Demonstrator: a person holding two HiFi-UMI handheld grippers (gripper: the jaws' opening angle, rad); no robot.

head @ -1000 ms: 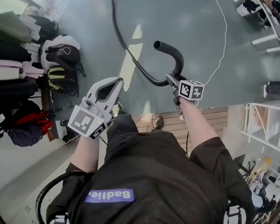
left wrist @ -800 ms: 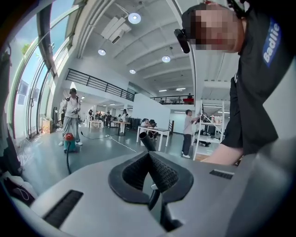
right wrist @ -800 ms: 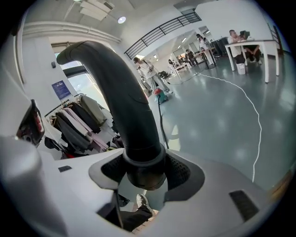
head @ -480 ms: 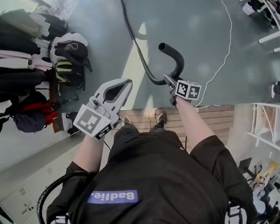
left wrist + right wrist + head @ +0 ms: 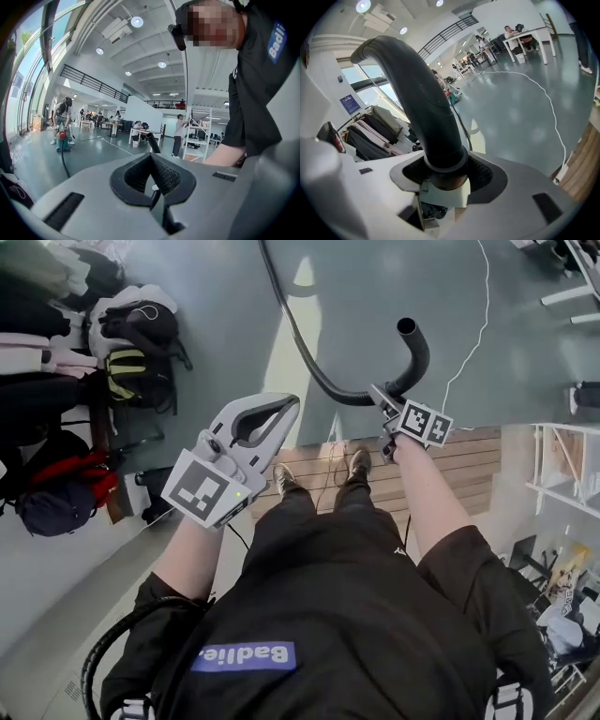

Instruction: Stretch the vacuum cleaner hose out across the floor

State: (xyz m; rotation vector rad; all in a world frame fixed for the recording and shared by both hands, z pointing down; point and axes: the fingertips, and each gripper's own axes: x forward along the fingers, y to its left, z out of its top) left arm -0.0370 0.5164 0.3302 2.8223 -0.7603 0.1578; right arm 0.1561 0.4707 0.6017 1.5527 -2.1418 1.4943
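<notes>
A black vacuum hose [image 5: 298, 343] runs from the far floor toward me and ends in a curved rigid tube [image 5: 415, 357]. My right gripper [image 5: 386, 407] is shut on the collar of that tube, which rises between the jaws in the right gripper view, where the gripper [image 5: 444, 174] clamps the tube [image 5: 423, 93]. My left gripper [image 5: 289, 407] hovers left of the hose, tips together and nothing held; in the left gripper view its pads [image 5: 164, 176] meet at the tips around an empty gap. A small red vacuum body [image 5: 61, 137] stands far across the floor beside a person.
Backpacks [image 5: 136, 338] and a rack of hanging clothes [image 5: 33, 381] line the left. A white cable [image 5: 478, 329] snakes over the grey floor at right. A wooden platform [image 5: 469, 470] lies under my feet, with a white shelf [image 5: 562, 474] on its right. Another hose loop [image 5: 98, 662] curls by my left arm.
My right gripper has carried the tube end to the right and rolled it, so its open end stands further right. The left gripper has drifted right alongside, still shut and empty.
</notes>
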